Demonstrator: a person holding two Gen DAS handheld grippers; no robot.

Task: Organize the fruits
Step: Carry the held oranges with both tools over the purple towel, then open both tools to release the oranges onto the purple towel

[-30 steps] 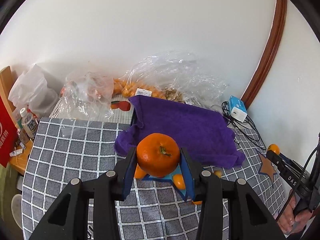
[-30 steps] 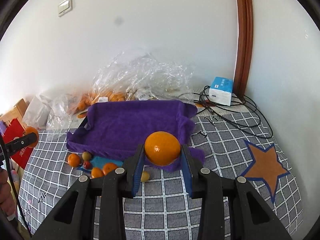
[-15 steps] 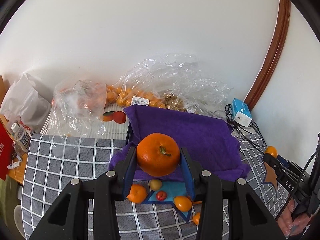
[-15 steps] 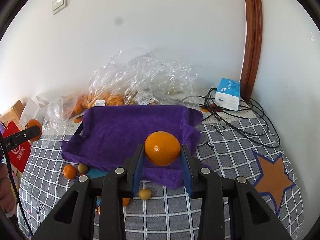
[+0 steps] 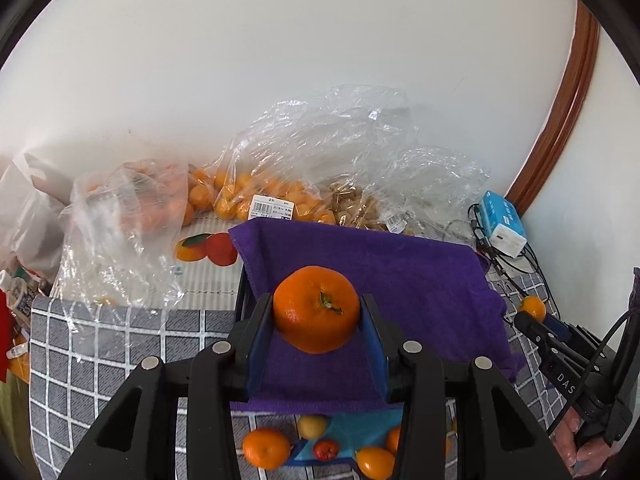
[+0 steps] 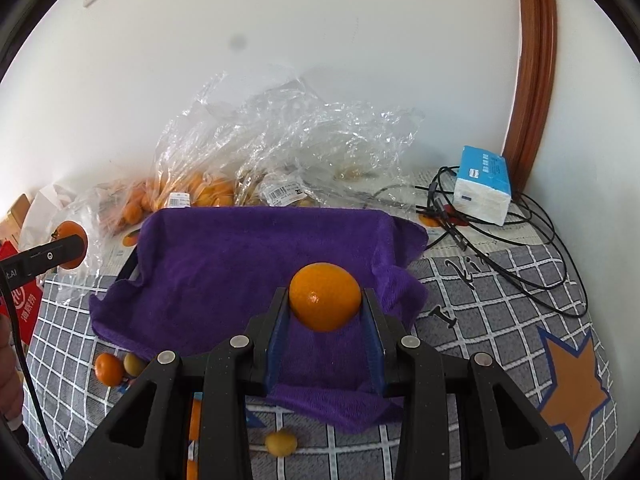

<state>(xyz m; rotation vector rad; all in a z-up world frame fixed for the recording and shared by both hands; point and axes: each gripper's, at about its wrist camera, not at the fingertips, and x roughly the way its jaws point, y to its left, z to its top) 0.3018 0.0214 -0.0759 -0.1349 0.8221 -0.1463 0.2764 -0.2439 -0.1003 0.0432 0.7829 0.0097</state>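
Each orange is firm, round and smooth-skinned, likely to roll, so the grip across its widest part suits it. The left gripper (image 5: 318,312) is clamped on a stem-up orange (image 5: 316,308), the right gripper (image 6: 324,300) on another orange (image 6: 325,296), both above the purple towel (image 6: 240,264) near the table's (image 6: 500,320) back edge.

Bags (image 5: 280,184) lie behind the towel (image 6: 240,264), loose fruits (image 5: 266,448) before it (box (image 6: 484,190) right).
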